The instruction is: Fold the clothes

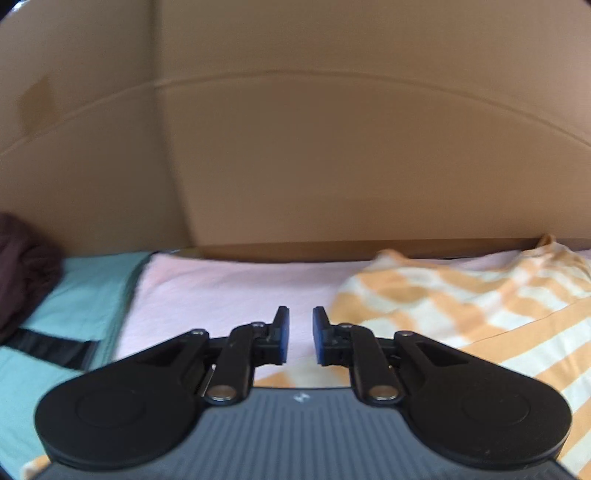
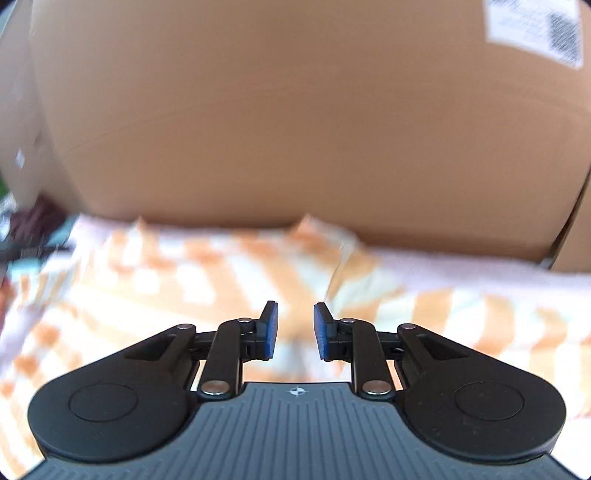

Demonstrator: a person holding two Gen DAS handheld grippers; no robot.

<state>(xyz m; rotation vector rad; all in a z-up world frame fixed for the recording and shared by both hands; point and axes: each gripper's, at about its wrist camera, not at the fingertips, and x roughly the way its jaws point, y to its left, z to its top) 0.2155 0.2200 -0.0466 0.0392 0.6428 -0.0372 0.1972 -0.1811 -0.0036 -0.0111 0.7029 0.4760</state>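
At the far left of the left wrist view we see a crumpled dark maroon garment (image 1: 22,266) lying on a flat teal cloth (image 1: 74,295), and a black strap or band (image 1: 48,349) crosses that teal cloth nearer to us. Just right of the teal cloth lies a pale pink fabric sheet (image 1: 221,291) that covers the surface; we cannot tell whether it is a tabletop or a bed. The left tongs (image 1: 300,334) hover over this pink sheet with their blue pads a narrow gap apart, released, and nothing between them. To their right lies the task's thing, an orange-and-white striped garment (image 1: 461,306), spread on the pink sheet and reaching the sheet's far edge and right side. Behind everything stands a large brown cardboard box wall (image 1: 332,147) along the far edge.

In the right wrist view, which is blurred, the dark garment (image 2: 33,218) shows only at the far left. The striped garment (image 2: 184,273) fills most of the surface, rumpled, with a raised fold near the far edge. The right tongs (image 2: 295,332) hang above it, pads apart, released and gripping nothing. The pink sheet (image 2: 480,266) shows bare toward the far right edge, below the cardboard (image 2: 295,110), which bears a white printed shipping label (image 2: 535,29) at its upper right.
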